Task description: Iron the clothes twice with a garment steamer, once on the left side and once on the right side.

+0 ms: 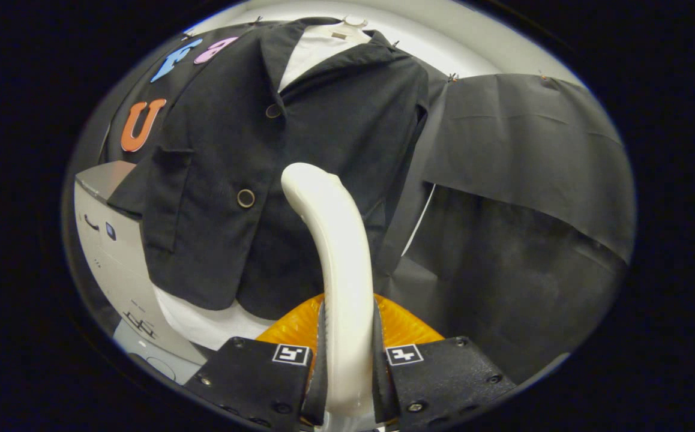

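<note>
1. Here, a grey appliance (107, 240) stands left of the hanging black jacket (251, 180).
2. The gripper (347, 360) clamps the white steamer handle (335, 252) between both fingers, in front of the jacket.
3. Risk: the smooth handle could twist in the grip, skewing a pass.
4. The steamer's head is hidden; the orange part (401, 324) is unclear.

a: what does the gripper (347, 360) look like from its own camera?

b: two broad, flat carriage blocks side by side, each tapering forward, with a thin upright finger (321, 360) at its inner edge.

a: any markings?

b: a small square white tag with a blocky black pattern sits on the inner front corner of each block.

a: fasteners?

b: round screw heads dot the top faces, several near the corners and along the rear edges. the surfaces look matte and slightly scuffed.
</note>
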Demonstrator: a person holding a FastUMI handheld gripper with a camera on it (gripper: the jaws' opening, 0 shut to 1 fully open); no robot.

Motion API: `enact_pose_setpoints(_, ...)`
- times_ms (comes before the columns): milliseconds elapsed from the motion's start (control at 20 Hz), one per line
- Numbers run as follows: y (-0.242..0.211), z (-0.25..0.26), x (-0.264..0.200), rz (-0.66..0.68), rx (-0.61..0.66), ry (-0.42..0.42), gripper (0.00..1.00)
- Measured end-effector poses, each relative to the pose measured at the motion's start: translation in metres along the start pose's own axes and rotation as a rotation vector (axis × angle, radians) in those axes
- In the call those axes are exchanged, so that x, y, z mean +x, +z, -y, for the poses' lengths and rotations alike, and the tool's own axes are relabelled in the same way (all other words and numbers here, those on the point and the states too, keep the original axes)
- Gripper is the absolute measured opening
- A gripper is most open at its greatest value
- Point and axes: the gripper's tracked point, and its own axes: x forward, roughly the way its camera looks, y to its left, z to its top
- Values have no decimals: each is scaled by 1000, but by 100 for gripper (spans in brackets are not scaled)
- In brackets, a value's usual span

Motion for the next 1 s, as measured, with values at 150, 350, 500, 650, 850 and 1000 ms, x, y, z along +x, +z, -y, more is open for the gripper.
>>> enact_pose_setpoints(150,-21,-8,-2,-47,-7,14,33)
enact_pose_setpoints(350,-47,-12,3,-107,-21,15,33)
enact_pose_setpoints(500,-66,-16,5,-142,-38,10,33)
enact_pose_setpoints(650,-83,-20,6,-170,-61,5,33)
enact_pose_setpoints(850,-111,-22,7,-207,-95,0,33)
enact_pose_setpoints(1000,-130,-31,3,-247,-108,-1,33)
